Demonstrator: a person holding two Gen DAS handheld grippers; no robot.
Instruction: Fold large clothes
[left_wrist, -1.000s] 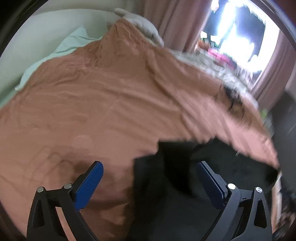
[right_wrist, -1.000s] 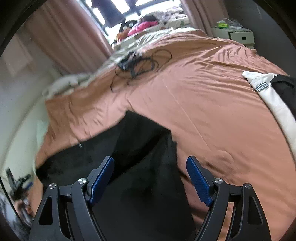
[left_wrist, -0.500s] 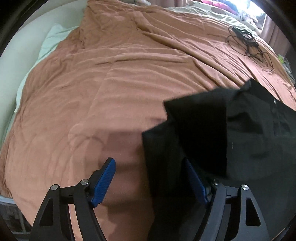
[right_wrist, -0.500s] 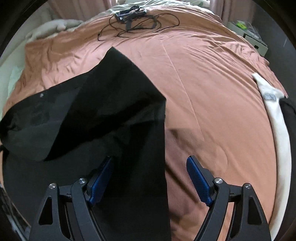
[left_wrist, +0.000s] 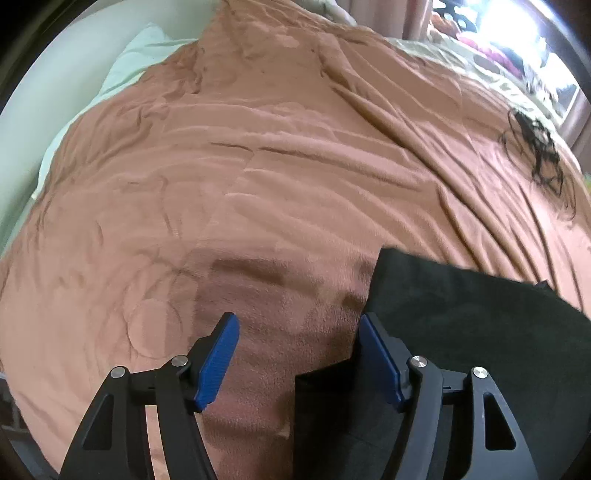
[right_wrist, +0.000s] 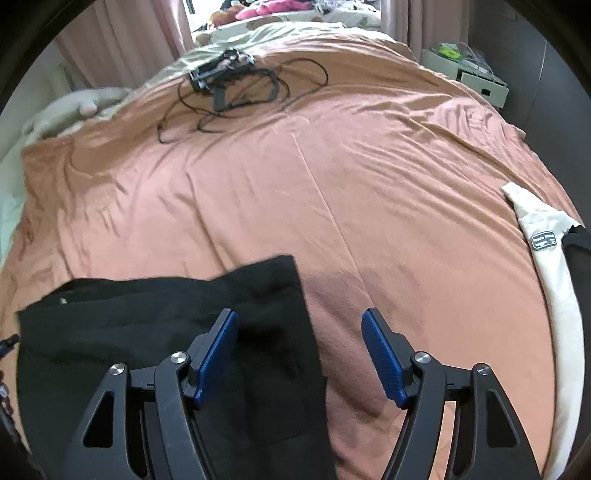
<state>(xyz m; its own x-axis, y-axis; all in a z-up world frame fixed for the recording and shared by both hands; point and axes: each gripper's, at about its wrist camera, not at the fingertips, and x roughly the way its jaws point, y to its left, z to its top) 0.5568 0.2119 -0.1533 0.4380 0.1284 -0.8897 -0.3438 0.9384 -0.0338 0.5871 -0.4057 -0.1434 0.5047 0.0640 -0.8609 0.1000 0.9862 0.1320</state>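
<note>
A black garment (left_wrist: 465, 317) lies folded over on a brown bedspread (left_wrist: 258, 177). In the left wrist view it fills the lower right, its left edge running under the right finger. My left gripper (left_wrist: 299, 354) is open and empty, hovering over that edge. In the right wrist view the black garment (right_wrist: 177, 317) fills the lower left, with a folded corner near the middle. My right gripper (right_wrist: 299, 354) is open and empty, straddling the garment's right edge over the bedspread (right_wrist: 332, 177).
A tangle of black cables and a device (right_wrist: 229, 81) lies at the far side of the bed, also in the left wrist view (left_wrist: 535, 151). A white garment (right_wrist: 546, 258) lies at the right edge. A pale green pillow (left_wrist: 125, 70) lies far left. A white nightstand (right_wrist: 476, 77) stands far right.
The black garment's raised upper layer has come down and now lies flat and squarer on the bed. Both grippers have stayed open and pulled back toward its near edges.
</note>
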